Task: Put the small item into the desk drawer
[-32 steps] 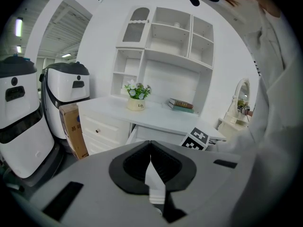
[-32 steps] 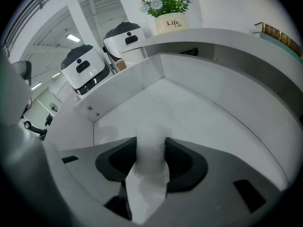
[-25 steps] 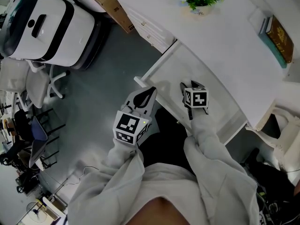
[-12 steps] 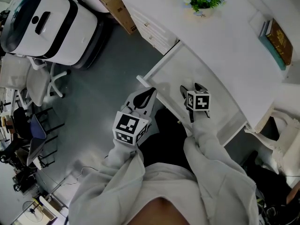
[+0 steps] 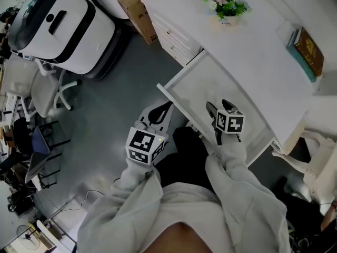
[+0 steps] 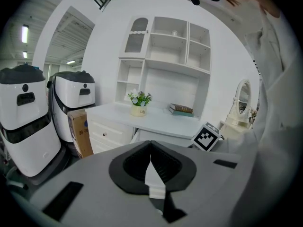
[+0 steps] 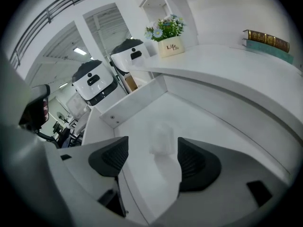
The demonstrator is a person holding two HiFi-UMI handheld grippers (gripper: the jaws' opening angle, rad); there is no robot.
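the small clear item (image 7: 162,138) lies in the open drawer (image 7: 203,122), so the job looks done. the right claw (image 7: 152,159) is wide, the left claw (image 6: 151,164) closed, empty.

White desk top (image 5: 263,46), curved along its front edge. Near its left end stands a small cream pot of pink and white flowers (image 5: 226,13); near its right end lie two stacked books (image 5: 310,44), brown over teal. Below the top, a white desk drawer (image 5: 202,80) stands pulled out. On its bare bottom lies one small pale translucent item (image 7: 162,137), outline blurred. The grey floor (image 5: 121,115) bears a brown cardboard box (image 5: 138,7) just beside the desk, a large white-and-black machine (image 5: 58,28) and a white swivel chair (image 5: 47,91).
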